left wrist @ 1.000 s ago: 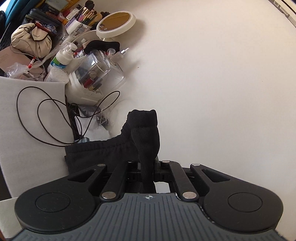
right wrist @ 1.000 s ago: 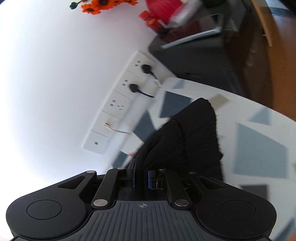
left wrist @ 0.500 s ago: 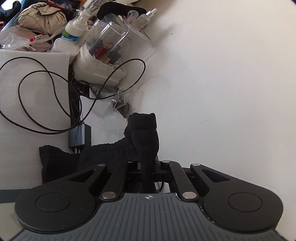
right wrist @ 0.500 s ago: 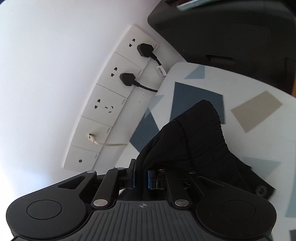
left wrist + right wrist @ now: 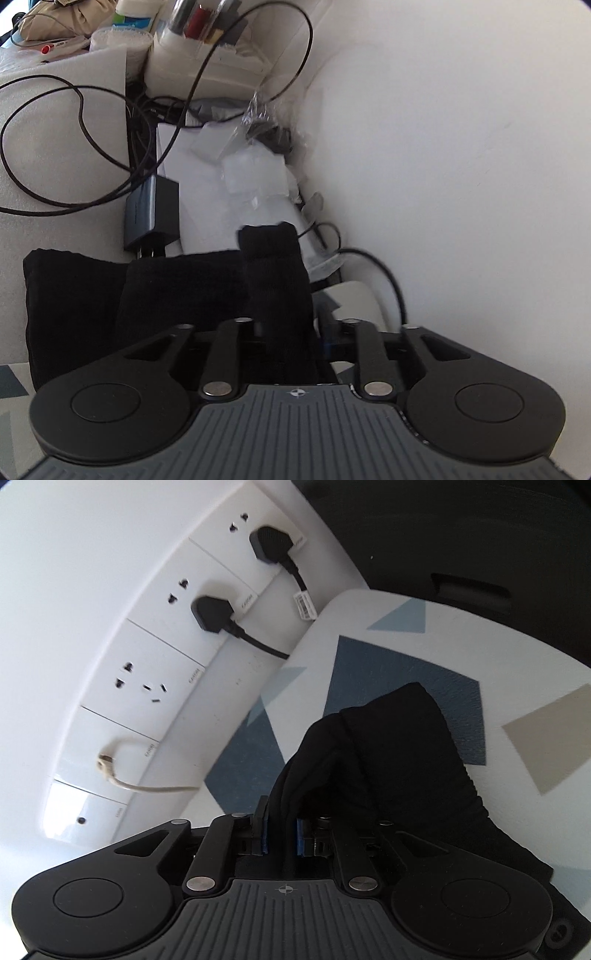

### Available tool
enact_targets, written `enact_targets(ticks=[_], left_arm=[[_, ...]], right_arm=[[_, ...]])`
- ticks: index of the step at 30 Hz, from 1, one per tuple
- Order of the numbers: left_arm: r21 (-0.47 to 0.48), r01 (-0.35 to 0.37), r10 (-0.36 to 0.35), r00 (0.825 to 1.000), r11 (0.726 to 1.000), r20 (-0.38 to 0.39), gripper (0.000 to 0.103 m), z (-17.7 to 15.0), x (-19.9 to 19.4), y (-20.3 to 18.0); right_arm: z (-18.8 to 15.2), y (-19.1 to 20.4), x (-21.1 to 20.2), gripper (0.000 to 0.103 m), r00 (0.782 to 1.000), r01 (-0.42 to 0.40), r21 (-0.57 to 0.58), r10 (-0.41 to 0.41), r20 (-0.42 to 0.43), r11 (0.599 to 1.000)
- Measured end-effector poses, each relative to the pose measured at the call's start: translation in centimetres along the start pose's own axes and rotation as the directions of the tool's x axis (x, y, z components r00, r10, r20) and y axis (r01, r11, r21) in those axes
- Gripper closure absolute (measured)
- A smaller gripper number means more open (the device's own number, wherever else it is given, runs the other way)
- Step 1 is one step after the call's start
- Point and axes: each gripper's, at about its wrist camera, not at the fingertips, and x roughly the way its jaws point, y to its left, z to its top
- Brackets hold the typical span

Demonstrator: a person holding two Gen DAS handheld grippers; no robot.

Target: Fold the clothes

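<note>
Through the left wrist view, the left gripper [image 5: 286,332] is clamped on a bunched fold of the black knit garment [image 5: 177,284], which spreads leftward before a grey charger block [image 5: 151,214] and looped black cables [image 5: 74,147]. From the right wrist view, the right gripper [image 5: 282,834] pinches the garment [image 5: 391,760], apparently just above the white mat with blue and beige shapes [image 5: 517,664], beside a white wall socket strip [image 5: 155,679].

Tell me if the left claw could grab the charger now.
Probably not. The left claw is shut on the black garment, so it has no free grip. The charger sits just ahead, beyond the cloth, among cables.
</note>
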Motion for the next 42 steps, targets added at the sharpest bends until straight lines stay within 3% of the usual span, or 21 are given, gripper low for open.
enact_targets(ticks=[1, 2, 5, 7, 12, 17, 21, 25, 27, 31, 37, 42], left_arm=[[0.011, -0.025, 0.026, 0.999, 1.0, -0.036, 0.014, 0.0, 0.5, 0.0], [0.022, -0.037, 0.038, 0.997, 0.999, -0.072, 0.014, 0.0, 1.0, 0.0], [0.098, 0.0, 0.018, 0.982, 0.995, -0.19, 0.014, 0.1, 1.7, -0.3], [0.173, 0.053, -0.009, 0.969, 0.983, -0.248, 0.014, 0.0, 1.3, -0.7], [0.275, 0.127, -0.041, 0.953, 0.953, -0.299, 0.014, -1.3, -1.7, 0.8], [0.216, 0.197, -0.121, 0.94, 0.956, -0.319, 0.014, -1.9, -5.2, 5.3], [0.224, 0.175, -0.106, 0.951, 0.959, -0.292, 0.014, -1.6, -8.0, 8.7], [0.222, 0.11, -0.064, 0.977, 0.969, -0.205, 0.014, -0.7, -10.8, 12.2], [0.215, 0.093, -0.057, 0.984, 0.972, -0.169, 0.014, -0.6, -11.8, 13.8], [0.289, 0.085, -0.021, 0.976, 0.954, -0.218, 0.016, -3.0, -11.0, 14.3], [0.314, 0.157, -0.077, 0.965, 0.936, -0.252, 0.02, -7.9, -10.0, 12.3], [0.38, 0.168, -0.058, 0.957, 0.909, -0.285, 0.019, -10.8, -8.7, 9.8]], right_arm=[[0.1, 0.1, 0.1, 0.072, 1.0, -0.013, 0.006, 0.013, -0.004, 1.0], [0.2, 0.2, -0.1, 0.059, 1.0, -0.028, 0.017, 0.028, -0.005, 0.999], [0.7, 0.8, -1.0, 0.03, 0.997, -0.071, 0.047, 0.072, -0.014, 0.996], [1.0, 1.5, -2.0, 0.025, 0.993, -0.11, 0.05, 0.112, -0.038, 0.993], [0.2, 2.5, -6.0, 0.024, 0.983, -0.178, 0.016, 0.179, -0.051, 0.984], [-3.3, 2.6, -9.9, 0.023, 0.987, -0.158, -0.07, 0.155, -0.051, 0.985], [-5.8, 1.8, -12.4, 0.023, 0.997, -0.078, -0.15, 0.073, -0.041, 0.986], [-7.1, 0.7, -15.0, 0.024, 0.999, -0.027, -0.17, 0.031, 0.016, 0.985], [-8.8, 0.0, -15.1, 0.024, 1.0, -0.021, -0.171, 0.02, -0.01, 0.985], [-14.3, 0.3, -13.8, 0.026, 0.994, -0.031, -0.203, 0.008, -0.113, 0.979], [-23.2, 2.2, -11.0, 0.027, 0.962, -0.086, -0.284, 0.006, -0.272, 0.955], [-26.2, 4.1, -9.7, 0.027, 0.95, -0.116, -0.343, 0.003, -0.313, 0.932]])
